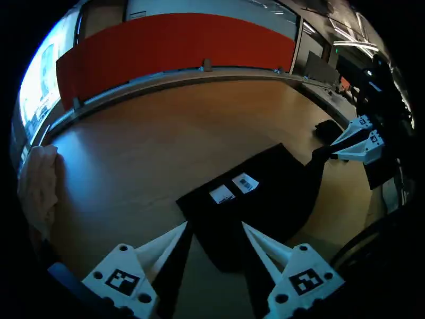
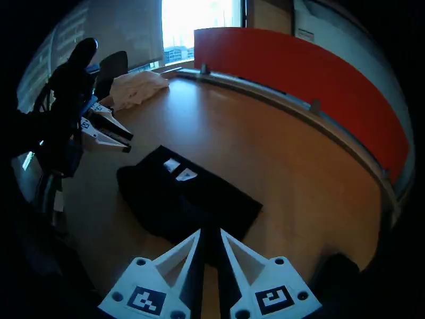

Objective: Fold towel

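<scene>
Item: black towel [image 1: 271, 191], laid mostly flat on a wooden table [image 1: 149, 138]. It is placed toward the middle of the surface, well apart from the far edge, along which a red partition [image 1: 175, 48] is mounted. Hard to make out: the cloth is so dark that folds and layers cannot be separated. Its near end is cut off behind the fingers of the left gripper [image 1: 214, 224]. In the right gripper view its near margin is hidden behind the right gripper [image 2: 211, 232]. Long axis: judged to run roughly parallel to the partitioned edge, one end toward each gripper; in the right gripper view it is seen slanting from upper left to lower right. Two white labels [image 1: 245, 183] are carried side by side on the upper face. Left gripper: fingers held wide apart, nothing pinched, the towel's end seen between and below them; whether it is touched cannot be told. Right gripper: fingers drawn almost together with dark cloth in the narrow gap. In the left gripper view a corner of the towel is seen raised off the surface to its tips — it is clamped. Also recorded: a cream cloth [image 1: 37, 186] heaped at the table's left end near the far corner; a small dark object [image 1: 326, 130] by the far edge, not identifiable; a person [image 2: 66, 106] — a dark outline only.
</scene>
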The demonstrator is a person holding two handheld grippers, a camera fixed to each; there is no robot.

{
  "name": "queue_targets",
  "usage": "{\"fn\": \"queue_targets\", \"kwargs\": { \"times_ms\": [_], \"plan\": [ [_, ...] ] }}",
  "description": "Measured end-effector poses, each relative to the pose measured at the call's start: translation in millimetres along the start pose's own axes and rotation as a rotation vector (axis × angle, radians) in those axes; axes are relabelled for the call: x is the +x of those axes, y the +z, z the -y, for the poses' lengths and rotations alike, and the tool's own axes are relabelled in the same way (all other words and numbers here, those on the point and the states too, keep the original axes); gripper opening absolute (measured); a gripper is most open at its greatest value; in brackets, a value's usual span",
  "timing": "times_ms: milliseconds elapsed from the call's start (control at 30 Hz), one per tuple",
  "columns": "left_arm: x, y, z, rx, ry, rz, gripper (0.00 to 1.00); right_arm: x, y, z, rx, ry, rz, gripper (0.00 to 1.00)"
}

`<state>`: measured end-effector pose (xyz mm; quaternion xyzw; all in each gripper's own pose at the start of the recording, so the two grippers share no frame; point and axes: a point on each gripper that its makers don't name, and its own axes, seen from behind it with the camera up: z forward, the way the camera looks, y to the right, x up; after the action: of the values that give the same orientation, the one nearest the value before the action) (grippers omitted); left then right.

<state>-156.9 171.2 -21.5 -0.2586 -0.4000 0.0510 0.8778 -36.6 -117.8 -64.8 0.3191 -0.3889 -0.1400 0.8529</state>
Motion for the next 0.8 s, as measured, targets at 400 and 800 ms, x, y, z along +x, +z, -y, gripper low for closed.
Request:
{"fn": "queue_targets", "kwargs": {
  "times_ms": [400, 800],
  "plan": [
    [-12.0, 40.3, 0.5, -0.030, 0.021, 0.045, 0.66, -3.4, 1.5, -1.3, 0.001, 0.009, 0.009, 0.11],
    [-20.0, 64.0, -0.5, -0.055, 0.024, 0.082, 0.66, -5.6, 4.3, -6.7, -0.001, 0.019, 0.014, 0.11]
  ]
}}
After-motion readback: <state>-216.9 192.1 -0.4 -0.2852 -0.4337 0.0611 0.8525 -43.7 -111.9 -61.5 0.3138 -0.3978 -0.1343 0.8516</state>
